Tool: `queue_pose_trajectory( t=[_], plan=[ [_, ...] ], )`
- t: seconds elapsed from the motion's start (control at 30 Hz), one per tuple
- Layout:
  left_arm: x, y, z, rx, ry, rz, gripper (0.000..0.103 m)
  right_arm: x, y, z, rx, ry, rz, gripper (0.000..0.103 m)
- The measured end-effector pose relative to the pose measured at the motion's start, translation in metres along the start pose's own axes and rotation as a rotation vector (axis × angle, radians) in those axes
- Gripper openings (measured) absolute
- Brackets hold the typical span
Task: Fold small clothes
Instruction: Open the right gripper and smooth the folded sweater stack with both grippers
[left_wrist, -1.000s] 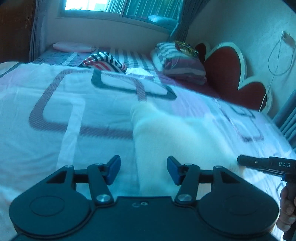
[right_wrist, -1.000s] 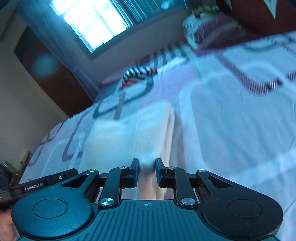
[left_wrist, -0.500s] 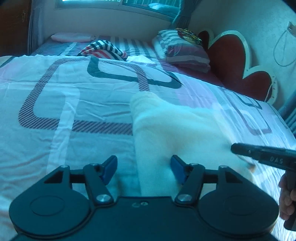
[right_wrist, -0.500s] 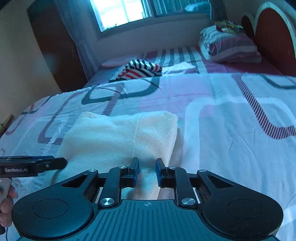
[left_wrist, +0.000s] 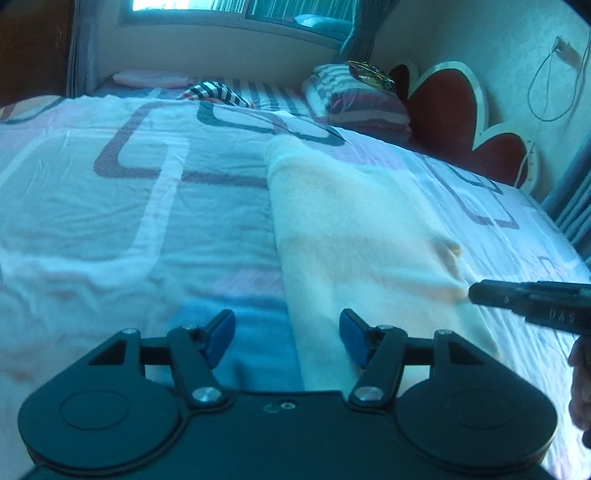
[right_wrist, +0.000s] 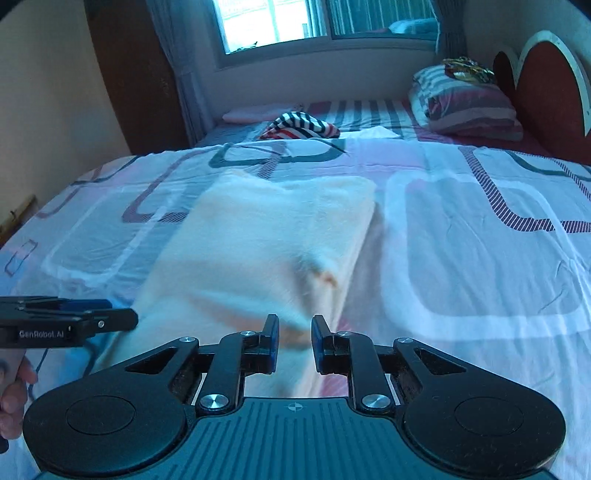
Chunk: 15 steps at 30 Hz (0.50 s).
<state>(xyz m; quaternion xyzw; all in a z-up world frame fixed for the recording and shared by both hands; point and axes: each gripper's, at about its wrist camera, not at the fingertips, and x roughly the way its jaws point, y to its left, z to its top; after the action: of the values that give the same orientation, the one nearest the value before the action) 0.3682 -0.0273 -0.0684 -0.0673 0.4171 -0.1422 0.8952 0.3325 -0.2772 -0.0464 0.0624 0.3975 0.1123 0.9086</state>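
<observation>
My left gripper (left_wrist: 287, 339) has its blue pads spread wide above the near left edge of the cream folded cloth (left_wrist: 354, 236), and nothing is pinched between them: one pad hangs over the bare bedsheet (left_wrist: 110, 229), the other over the cloth. My right gripper (right_wrist: 294, 343) has its jaws drawn in to a narrow gap just over the cloth's near end; the picture is blurred there, but I think the pads are clear of the fabric and grip nothing. The cloth lies flat in the middle of the bed as a thick folded rectangle, with a small puckered corner (right_wrist: 327, 277) on its right side. Far behind it, a striped garment (right_wrist: 301, 126) sits near the window side, and stacked pillows (right_wrist: 469, 105) rest against the red headboard (right_wrist: 546, 92).
</observation>
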Motion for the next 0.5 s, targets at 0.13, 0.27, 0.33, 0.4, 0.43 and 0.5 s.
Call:
queue_pose_trajectory(
  t=[0.13,0.27,0.33,0.4,0.43,0.5],
  plan=[
    [0.004,-0.002,-0.016,0.011,0.046,-0.004,0.061,0.011,0.013,-0.026,-0.089,0.095,-0.056,0.018],
    [-0.004,-0.009,-0.024,0.044,0.05,0.005,0.061,0.006,0.012,-0.031,-0.097,0.103,-0.111,0.018],
    [-0.005,-0.01,-0.027,0.047,0.049,0.007,0.061,0.006,0.008,-0.032,-0.067,0.108,-0.101,0.018],
    [-0.005,-0.011,-0.026,0.049,0.052,0.013,0.061,0.006,0.004,-0.034,-0.04,0.105,-0.091,0.018],
    [-0.005,-0.011,-0.025,0.048,0.055,0.018,0.061,0.006,0.003,-0.033,-0.026,0.105,-0.09,0.018],
    [-0.009,-0.014,-0.023,0.052,0.055,0.022,0.06,-0.002,0.006,-0.03,-0.014,0.085,-0.109,0.018]
  ],
)
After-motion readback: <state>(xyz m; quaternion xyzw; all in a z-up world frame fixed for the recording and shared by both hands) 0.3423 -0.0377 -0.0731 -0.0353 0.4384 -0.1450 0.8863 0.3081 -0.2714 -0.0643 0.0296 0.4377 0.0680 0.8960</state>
